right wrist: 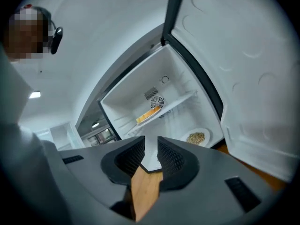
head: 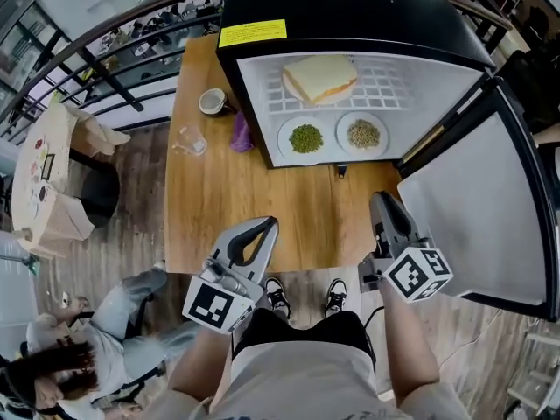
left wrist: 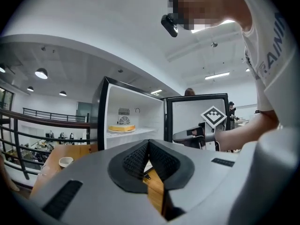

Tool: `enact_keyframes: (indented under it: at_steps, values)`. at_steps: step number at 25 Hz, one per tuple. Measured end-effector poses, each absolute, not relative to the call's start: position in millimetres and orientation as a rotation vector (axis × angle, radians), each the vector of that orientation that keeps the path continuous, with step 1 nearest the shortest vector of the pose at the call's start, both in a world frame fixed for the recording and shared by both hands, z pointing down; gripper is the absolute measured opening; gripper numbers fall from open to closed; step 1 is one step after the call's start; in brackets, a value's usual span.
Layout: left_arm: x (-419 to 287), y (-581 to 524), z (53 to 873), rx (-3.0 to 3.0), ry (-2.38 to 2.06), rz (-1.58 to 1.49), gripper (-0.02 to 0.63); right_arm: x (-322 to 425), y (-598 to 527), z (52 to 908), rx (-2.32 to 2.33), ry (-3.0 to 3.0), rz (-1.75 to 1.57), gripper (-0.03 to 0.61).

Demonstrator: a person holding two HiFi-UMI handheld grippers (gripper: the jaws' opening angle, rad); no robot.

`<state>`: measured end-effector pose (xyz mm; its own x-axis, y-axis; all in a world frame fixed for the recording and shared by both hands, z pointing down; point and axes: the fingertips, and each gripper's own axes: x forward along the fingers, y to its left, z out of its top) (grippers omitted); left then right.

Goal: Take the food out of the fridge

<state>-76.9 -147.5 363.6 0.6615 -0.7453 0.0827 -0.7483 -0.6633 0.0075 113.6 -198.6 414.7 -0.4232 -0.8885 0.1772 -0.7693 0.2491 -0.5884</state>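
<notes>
I am standing in front of the open fridge (head: 350,7) at the top centre of the head view, its door (head: 472,226) swinging wide toward the right edge. It is sitting on the wooden table (head: 245,208), and all the food is waiting inside it. I judge I am only starting the reach.

To do it well, I am planning to bring one gripper in straight and level, keeping clear of the door. I would spread the jaws wider before they get to a plate rim.

The left gripper (head: 265,225) at lower centre is clenched on nothing, tips meeting. The right gripper (head: 382,201) beside it is standing slightly released, a narrow gap between the pads and nothing in it.

Going through the containers, the fridge is holding a sandwich (head: 320,78) flat on its white wire shelf (head: 385,86) at the top. Below it, two white plates are lying side by side on the fridge floor. The left plate (head: 283,143) is carrying green peas (head: 305,137), and the right plate (head: 382,143) a pale heap of grain or sprouts (head: 363,133).

Left of the fridge, a cup (head: 213,101) and a glass (head: 190,140) are sitting on the table. I cannot tell what they hold.
</notes>
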Motion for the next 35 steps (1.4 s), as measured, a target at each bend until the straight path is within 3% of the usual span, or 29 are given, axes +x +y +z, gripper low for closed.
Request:
enact_keyframes:
  at_steps: [12, 21, 35]
  values:
    - [-84, -175, 401, 2.768, -1.231, 0.168, 0.009, 131, -262, 530, -1.499, 1.604, -1.402, 0.084]
    - [-86, -187, 424, 2.716, -1.196, 0.232, 0.009, 152, -296, 589, -1.475, 1.295, -1.44, 0.084]
    - [-86, -197, 442, 2.673, -1.176, 0.261, 0.009, 165, -329, 610, -1.47, 1.205, -1.462, 0.084]
